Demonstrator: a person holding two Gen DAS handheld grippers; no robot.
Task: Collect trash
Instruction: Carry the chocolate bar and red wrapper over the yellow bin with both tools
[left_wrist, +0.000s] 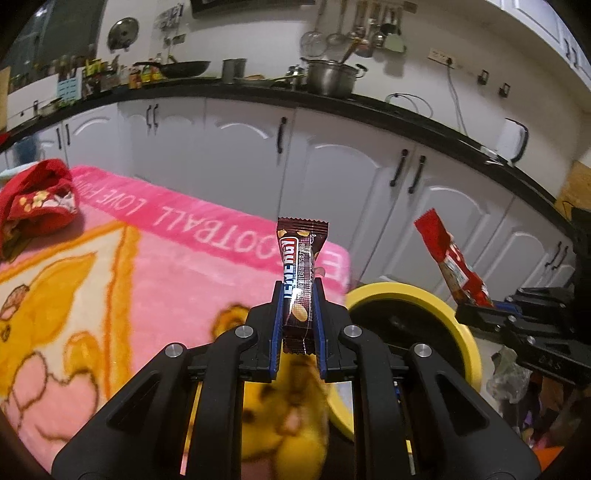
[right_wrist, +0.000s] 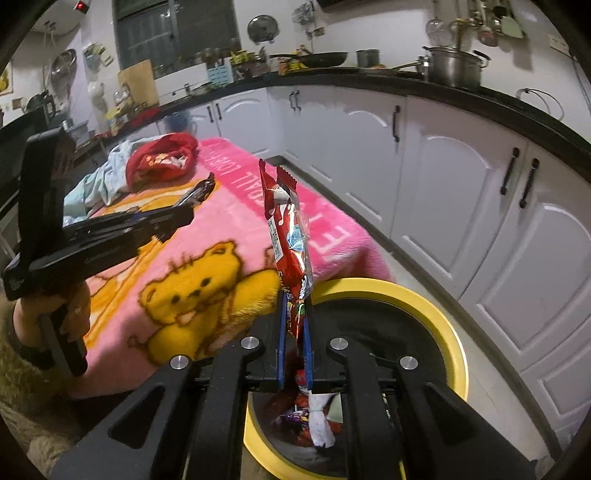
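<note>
My left gripper (left_wrist: 298, 295) is shut on a brown candy bar wrapper (left_wrist: 301, 266) that stands upright between its blue pads, above the edge of the pink blanket. My right gripper (right_wrist: 295, 302) is shut on a red snack wrapper (right_wrist: 290, 229), held over the yellow-rimmed trash bin (right_wrist: 424, 299). The bin holds several wrappers (right_wrist: 314, 417). In the left wrist view the bin (left_wrist: 436, 302) is just right of my gripper, with the right gripper (left_wrist: 476, 306) and its red wrapper (left_wrist: 450, 258) above it. The left gripper (right_wrist: 184, 212) with its brown wrapper (right_wrist: 201, 190) shows in the right wrist view.
A pink bear-print blanket (left_wrist: 147, 258) covers the table. A red bag (left_wrist: 37, 199) lies at its far left, next to a light blue cloth (right_wrist: 99, 181). White cabinets (left_wrist: 332, 166) under a black counter with pots run behind the bin.
</note>
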